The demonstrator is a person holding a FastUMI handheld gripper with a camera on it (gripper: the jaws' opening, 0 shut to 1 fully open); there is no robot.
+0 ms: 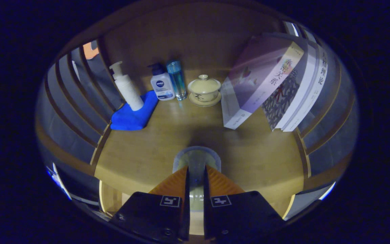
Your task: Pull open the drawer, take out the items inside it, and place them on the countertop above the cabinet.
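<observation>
My gripper (196,169) is shut on a clear, pale plastic cup (196,156). The cup's round rim shows just past the fingertips (176,181) and its body runs down through the narrow gap between them. The cup hangs over the near middle of the wooden countertop (249,159); whether it touches the wood I cannot tell. Below the countertop's front edge, to the left of the fingers, a strip of lighter wood (108,200) shows; whether it belongs to the drawer is unclear.
At the back of the countertop stand a white pump bottle (127,88) on a folded blue cloth (132,115), a small white-and-blue pump bottle (161,84), a slim clear blue bottle (177,79) and a lidded cream tea bowl on a saucer (204,89). Several books (273,84) lean at the right. Slatted side walls (76,101) close in both sides.
</observation>
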